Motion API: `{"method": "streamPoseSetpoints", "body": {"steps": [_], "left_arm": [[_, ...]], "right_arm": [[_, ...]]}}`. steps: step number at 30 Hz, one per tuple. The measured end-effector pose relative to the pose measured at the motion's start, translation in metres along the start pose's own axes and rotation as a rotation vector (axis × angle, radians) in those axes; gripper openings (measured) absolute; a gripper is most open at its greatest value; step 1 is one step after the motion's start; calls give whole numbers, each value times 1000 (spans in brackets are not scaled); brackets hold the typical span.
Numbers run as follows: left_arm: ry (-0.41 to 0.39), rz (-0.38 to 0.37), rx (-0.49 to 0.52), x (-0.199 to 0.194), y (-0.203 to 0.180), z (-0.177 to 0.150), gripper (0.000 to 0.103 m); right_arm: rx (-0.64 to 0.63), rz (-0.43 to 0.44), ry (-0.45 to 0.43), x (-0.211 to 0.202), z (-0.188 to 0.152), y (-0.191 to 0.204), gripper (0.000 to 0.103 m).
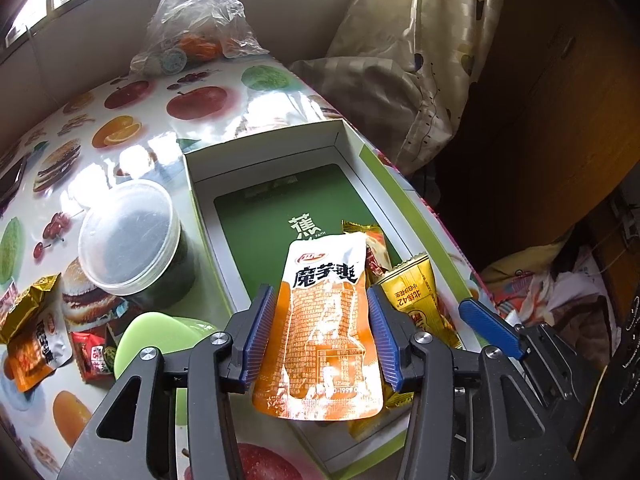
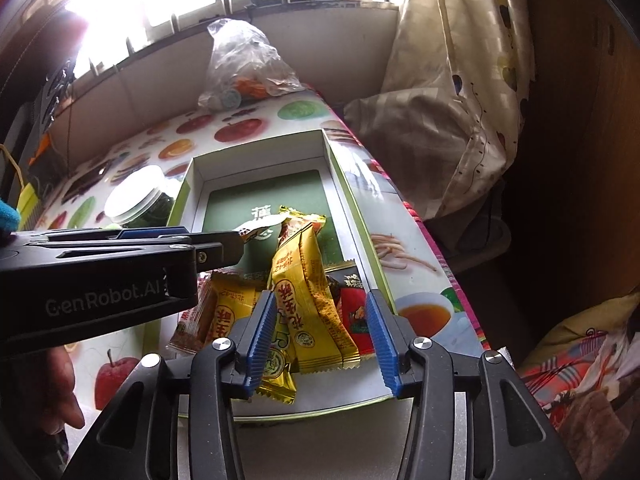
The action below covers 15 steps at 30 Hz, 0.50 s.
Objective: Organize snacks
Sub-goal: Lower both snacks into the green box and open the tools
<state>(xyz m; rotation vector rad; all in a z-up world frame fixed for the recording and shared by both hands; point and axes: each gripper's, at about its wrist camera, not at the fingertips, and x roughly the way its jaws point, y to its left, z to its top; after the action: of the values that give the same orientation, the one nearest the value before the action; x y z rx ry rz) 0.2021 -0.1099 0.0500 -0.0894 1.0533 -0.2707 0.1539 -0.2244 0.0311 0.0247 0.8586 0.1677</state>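
Left gripper [image 1: 322,336] parted, orange-and-white pouch [image 1: 320,332] between the blue pads; slight gaps either side, pads apparently not pressing. Pouch over the near end of the white box [image 1: 356,148] with green floor. Right gripper [image 2: 320,334] parted too, gold snack bar [image 2: 308,308] lying loose between the pads, clear of the right pad, atop the pile: another gold packet [image 2: 230,308], red-and-black packet [image 2: 354,308]. Left of the box on the fruit-print tablecloth [image 1: 160,120]: green paddle-shaped item [image 1: 156,340], small red packet [image 1: 94,354], orange pouch [image 1: 38,350], gold wrapper [image 1: 30,304]. Further back, lidded green tub [image 1: 132,240]. At the far edge, clear plastic bag [image 1: 196,16].
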Motion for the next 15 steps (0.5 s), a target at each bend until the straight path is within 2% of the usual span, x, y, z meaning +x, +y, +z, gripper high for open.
{"method": "streamPoseSetpoints", "body": {"steps": [4,15], "left_arm": [[-26,-18,-5,-12,2,-2,50],[-98,1,-16,-47,13,-15,50]], "right_arm": [[10,-4,-9,-6,-1,1,50],[15,-5,-41,-26,-4,9,53]]}}
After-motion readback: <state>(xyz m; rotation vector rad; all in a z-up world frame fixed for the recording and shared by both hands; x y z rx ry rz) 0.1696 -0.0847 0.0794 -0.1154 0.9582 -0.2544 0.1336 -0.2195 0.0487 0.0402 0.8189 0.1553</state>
